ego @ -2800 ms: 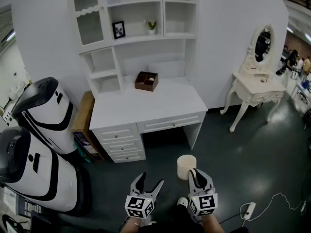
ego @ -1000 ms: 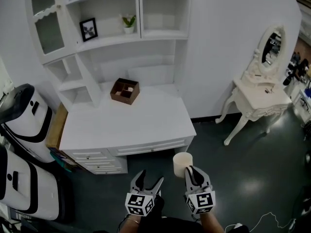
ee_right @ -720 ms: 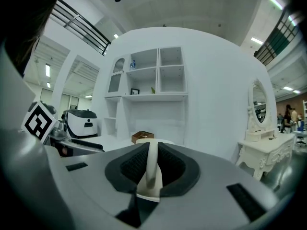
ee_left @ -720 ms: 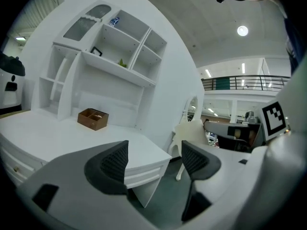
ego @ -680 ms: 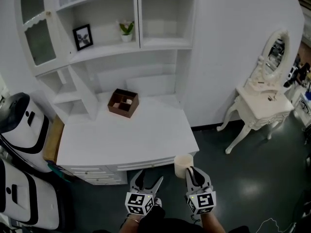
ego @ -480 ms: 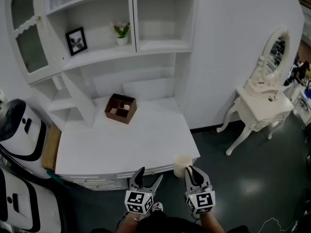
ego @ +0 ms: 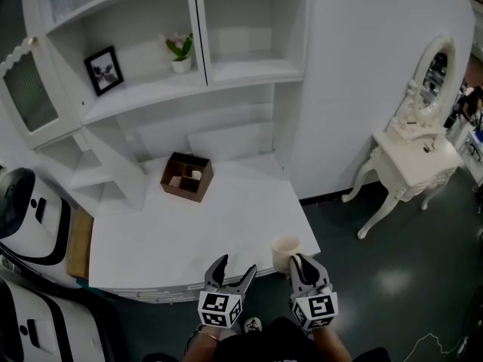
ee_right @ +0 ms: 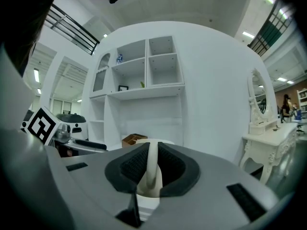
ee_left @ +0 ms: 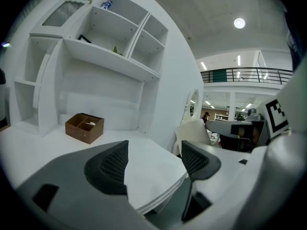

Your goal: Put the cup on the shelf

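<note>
White shelving (ego: 226, 74) rises over a bare white counter (ego: 151, 240) against the wall of a dark-floored hall. At the counter's front right corner, the right gripper (ego: 301, 265) holds a cream cup (ego: 285, 249) upright, its jaws narrowed onto the near wall of the cup, one pad inside the rim and one outside. The right gripper view shows the same pinch, the cup wall (ee_right: 152, 169) running up between the two black pads. Beside it, the left gripper (ego: 235, 266) stands open and holds nothing, with only the counter edge seen through the gap in its own view. Further back on the counter sits a brown wooden box (ego: 186, 176). A framed picture (ego: 103, 70) and a small potted plant (ego: 179, 51) occupy one shelf. A white dressing table (ego: 411, 157) with an oval mirror stands to the right.
</note>
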Demonstrator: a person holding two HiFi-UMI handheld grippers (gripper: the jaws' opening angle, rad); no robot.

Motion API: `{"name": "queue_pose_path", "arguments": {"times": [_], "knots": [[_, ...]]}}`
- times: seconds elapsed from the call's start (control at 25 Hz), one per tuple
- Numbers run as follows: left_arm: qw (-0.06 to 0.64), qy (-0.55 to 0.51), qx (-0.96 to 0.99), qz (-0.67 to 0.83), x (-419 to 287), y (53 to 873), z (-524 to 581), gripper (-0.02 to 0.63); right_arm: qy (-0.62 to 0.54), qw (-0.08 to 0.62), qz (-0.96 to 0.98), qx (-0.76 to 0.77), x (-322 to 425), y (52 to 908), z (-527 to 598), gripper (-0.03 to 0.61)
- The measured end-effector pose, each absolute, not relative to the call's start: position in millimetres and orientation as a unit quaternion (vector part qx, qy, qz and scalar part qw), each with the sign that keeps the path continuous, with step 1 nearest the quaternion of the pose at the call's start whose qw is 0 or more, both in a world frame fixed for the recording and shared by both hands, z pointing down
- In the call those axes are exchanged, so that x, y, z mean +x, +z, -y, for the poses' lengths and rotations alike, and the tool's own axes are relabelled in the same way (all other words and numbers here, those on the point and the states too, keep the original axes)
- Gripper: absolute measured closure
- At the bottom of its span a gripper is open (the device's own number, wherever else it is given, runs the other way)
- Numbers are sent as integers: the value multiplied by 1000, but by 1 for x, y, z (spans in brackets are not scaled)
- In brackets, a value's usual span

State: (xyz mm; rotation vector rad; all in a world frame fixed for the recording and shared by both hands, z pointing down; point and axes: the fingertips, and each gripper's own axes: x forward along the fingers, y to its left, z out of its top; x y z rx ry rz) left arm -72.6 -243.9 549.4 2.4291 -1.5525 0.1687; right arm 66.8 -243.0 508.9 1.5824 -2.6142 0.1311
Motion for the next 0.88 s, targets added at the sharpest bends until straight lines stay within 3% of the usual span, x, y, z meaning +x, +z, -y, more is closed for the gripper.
{"name": "queue_pose_path", "arguments": {"times": [0.52, 0.88], "knots": [[122, 52, 800, 586, -87, 535, 295, 268, 38, 37, 877, 477, 61, 500, 309, 518], [125, 51, 786, 604, -76, 523, 344, 268, 3, 0, 899, 438, 62, 447, 373, 518]]}}
